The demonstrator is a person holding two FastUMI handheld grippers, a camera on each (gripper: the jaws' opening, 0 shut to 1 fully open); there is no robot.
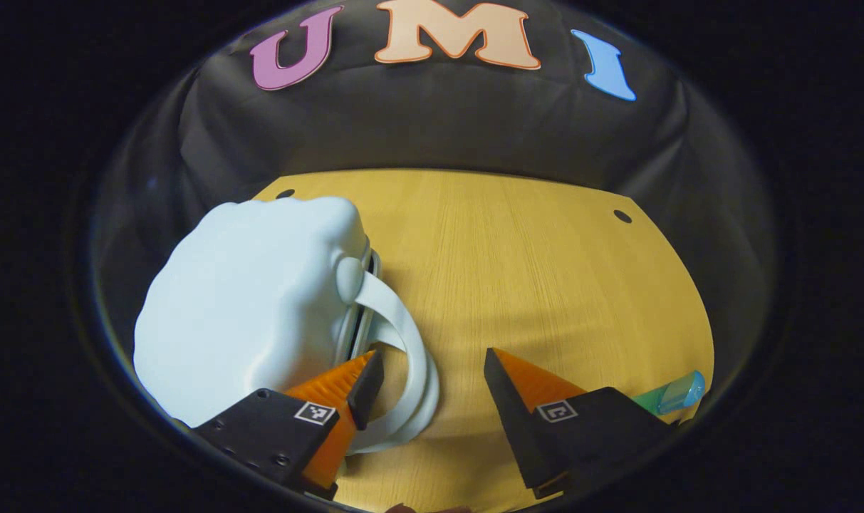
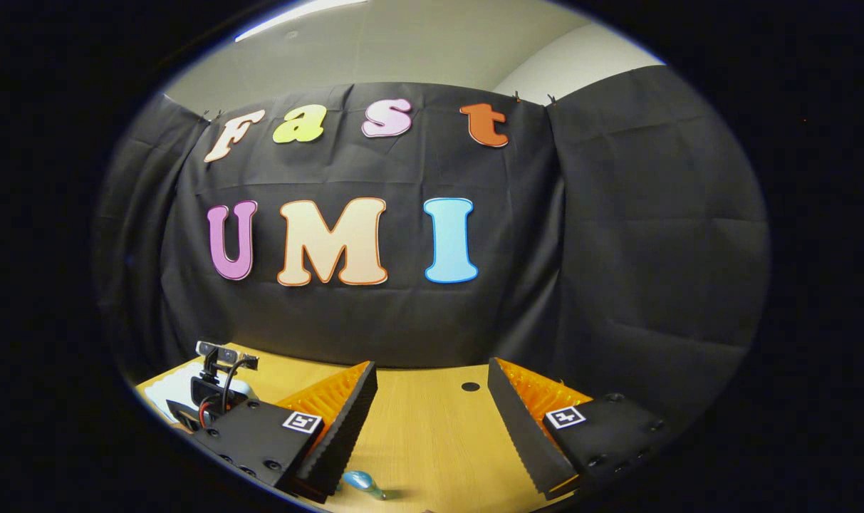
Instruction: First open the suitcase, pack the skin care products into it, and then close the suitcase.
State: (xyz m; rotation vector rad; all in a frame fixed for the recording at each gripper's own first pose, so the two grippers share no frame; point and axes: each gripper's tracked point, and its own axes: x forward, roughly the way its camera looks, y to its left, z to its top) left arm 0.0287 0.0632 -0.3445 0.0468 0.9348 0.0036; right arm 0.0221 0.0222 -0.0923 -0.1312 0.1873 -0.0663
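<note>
Left gripper [image 1: 432, 381] gapes wide at the closed suitcase [image 1: 246, 320] handle [image 1: 410, 356] near the desk's [image 1: 545, 271] left edge — lined up to open it; right gripper [image 2: 432, 399] waits, spread wide.

Suitcase [image 1: 246, 313] blocks left (perhaps shut); table [image 1: 531, 271] open.

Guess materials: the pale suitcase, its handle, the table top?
Suitcase: likely moulded hard plastic, pale blue, smooth with a soft sheen and rounded bulges.
Handle: looks like flexible plastic or rubber, a flat white strap bent into a loop.
Table: wood-look top, probably laminate, with fine straight grain and even yellow tone.
</note>
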